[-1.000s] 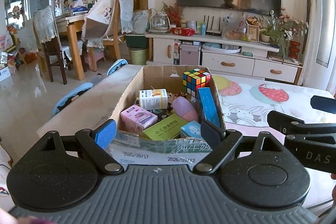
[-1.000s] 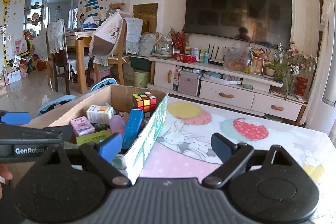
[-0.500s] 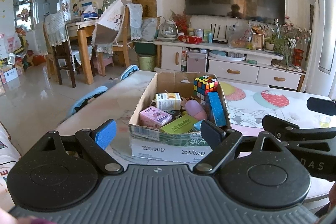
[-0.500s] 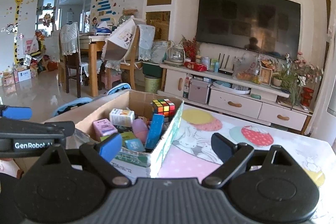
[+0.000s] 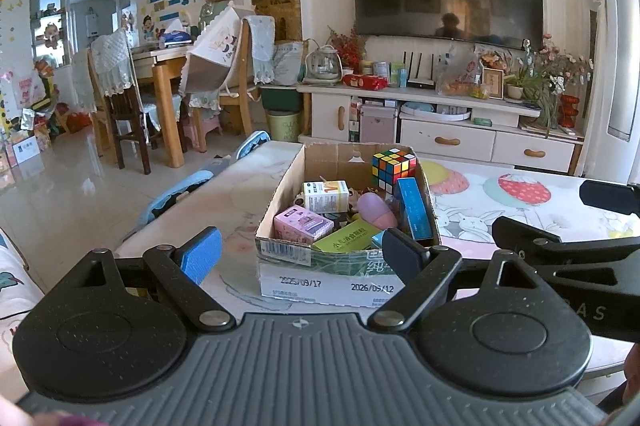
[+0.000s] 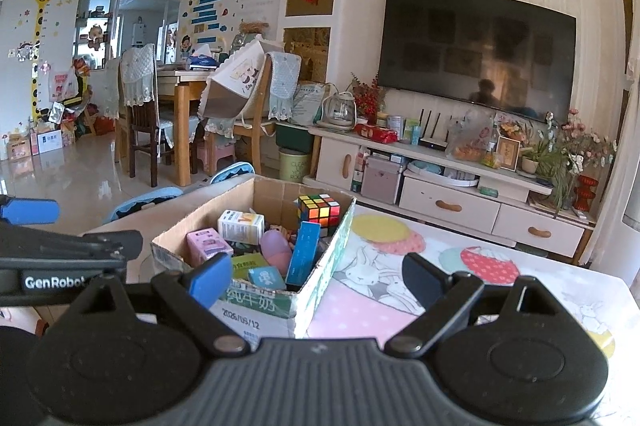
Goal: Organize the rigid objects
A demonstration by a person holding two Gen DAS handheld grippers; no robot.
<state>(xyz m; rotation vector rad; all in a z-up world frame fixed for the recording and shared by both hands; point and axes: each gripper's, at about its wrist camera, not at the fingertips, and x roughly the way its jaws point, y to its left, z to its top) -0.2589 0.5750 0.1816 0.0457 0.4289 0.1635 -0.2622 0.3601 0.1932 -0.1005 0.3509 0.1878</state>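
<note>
1. Well, from my seat the biggest thing is the table (image 5: 520,210) with its rabbit-print cloth, filling the middle of both wrist views.
2. On it sits the cardboard box (image 5: 344,268), top open, at about 12 o'clock of my left gripper (image 5: 302,252) and at 11 o'clock of my right gripper (image 6: 318,276).
3. Both grippers hang just short of the box's near wall; their jaws stand spread wide with nothing between the pads.
4. Inside the box, the Rubik's cube (image 5: 394,166) stands at the far right corner, at 1 o'clock.
5. A tall blue box (image 5: 414,208) leans against the right wall, just nearer than the cube.
6. A white-and-yellow carton (image 5: 326,196) lies mid-box, a pink box (image 5: 302,224) at 10 o'clock, a green box (image 5: 348,236) nearest.
7. A lilac egg shape (image 5: 374,210) rests between carton and blue box.
</note>
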